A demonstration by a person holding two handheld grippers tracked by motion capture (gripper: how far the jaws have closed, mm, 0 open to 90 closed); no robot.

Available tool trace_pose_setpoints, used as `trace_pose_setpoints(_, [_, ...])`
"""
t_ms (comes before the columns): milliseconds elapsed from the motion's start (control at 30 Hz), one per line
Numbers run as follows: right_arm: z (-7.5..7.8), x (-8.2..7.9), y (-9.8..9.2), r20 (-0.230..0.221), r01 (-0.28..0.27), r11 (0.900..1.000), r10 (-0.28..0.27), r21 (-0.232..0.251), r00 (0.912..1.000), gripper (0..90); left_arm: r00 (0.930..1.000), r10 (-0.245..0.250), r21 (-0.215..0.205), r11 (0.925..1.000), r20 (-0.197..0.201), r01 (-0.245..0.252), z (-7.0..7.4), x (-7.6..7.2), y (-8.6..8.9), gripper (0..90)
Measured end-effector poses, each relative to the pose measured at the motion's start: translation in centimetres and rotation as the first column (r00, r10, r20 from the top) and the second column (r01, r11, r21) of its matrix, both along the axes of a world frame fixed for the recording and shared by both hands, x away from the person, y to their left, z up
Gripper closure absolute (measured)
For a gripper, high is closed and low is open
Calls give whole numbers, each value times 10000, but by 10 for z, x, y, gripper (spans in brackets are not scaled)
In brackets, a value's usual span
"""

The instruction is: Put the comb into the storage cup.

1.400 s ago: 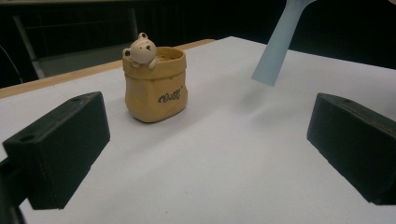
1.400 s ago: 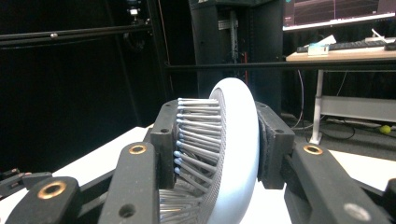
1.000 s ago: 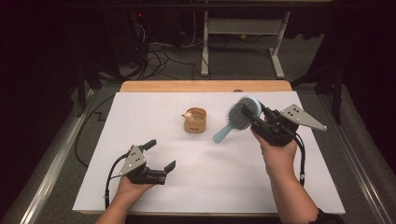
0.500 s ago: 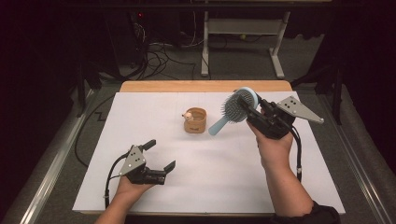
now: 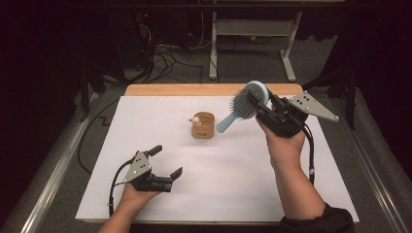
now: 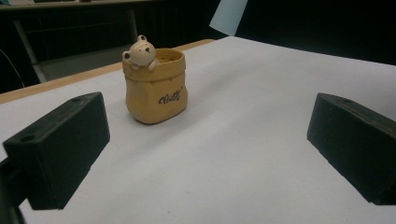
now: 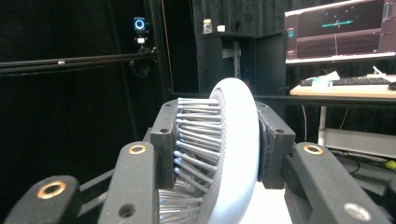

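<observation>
- Presently I have the right hand-held gripper (image 5: 256,103) clamped on the head of the hairbrush (image 5: 243,104); one jaw presses into the bristles, the other on the smooth back, as the right gripper view shows.
- Brush is held in the air over the far right of the worktop (image 5: 233,165), handle slanting down towards the bear cup (image 5: 203,125); not touching it, as far as I can tell.
- Handling, my judgement: light, rigid plastic body; bristle side yields, back looks slippery; a grip across the head may let it pivot, the handle being the firmer hold.
- Appearance: pale blue oval head, grey ball-tipped pins, tapered handle.
- Left hand-held gripper (image 5: 165,160) rests low on the worktop, jaws apart, empty, facing the cup.
</observation>
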State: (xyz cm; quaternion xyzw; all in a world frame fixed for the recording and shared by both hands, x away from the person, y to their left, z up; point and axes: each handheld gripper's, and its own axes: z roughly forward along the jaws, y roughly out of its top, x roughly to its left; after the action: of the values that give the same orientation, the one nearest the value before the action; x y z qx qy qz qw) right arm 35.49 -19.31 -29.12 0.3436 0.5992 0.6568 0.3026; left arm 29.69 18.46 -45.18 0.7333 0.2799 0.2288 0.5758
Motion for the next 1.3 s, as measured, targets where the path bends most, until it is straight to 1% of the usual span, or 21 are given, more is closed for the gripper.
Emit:
trace_pose_setpoints(267, [4, 11, 6, 29, 160, 9999, -160, 15, 9999, 594, 10000, -5, 20, 10000, 5, 5, 0, 0, 0, 0])
trace_pose_setpoints(333, [5, 14, 8, 27, 192, 9998, -192, 86, 9998, 594, 10000, -14, 19, 10000, -15, 14, -1, 0, -1, 0])
trace_pose_setpoints(500, [1, 24, 14, -130, 223, 9996, -220, 176, 9997, 594, 10000, -48, -47, 10000, 20, 48, -1, 0, -1, 0])
trace_pose_setpoints(633, [-2, 30, 19, -206, 208, 9995, -203, 229, 9996, 593, 10000, -47, -110, 9999, -80, 46, 0, 0, 0, 0])
trace_pose_setpoints(733, [-4, 34, 24, -295, 236, 9995, -229, 223, 9993, 594, 10000, -33, -105, 9999, -22, 33, 0, -1, 0, 0])
trace_pose_setpoints(900, [-6, 39, 31, -305, 209, 9994, -201, 270, 9993, 594, 10000, -33, -150, 9999, -45, 33, -1, -1, 0, 0])
trace_pose_setpoints(1000, [-7, 42, 35, -296, 216, 9995, -210, 219, 9993, 594, 10000, -16, -160, 9999, -21, 16, -1, -1, 1, 0])
trace_pose_setpoints(1300, [-10, 52, 44, -354, 336, 9992, -328, 197, 9988, 593, 10000, -7, -205, 9998, 41, 8, 0, -1, 2, 0])
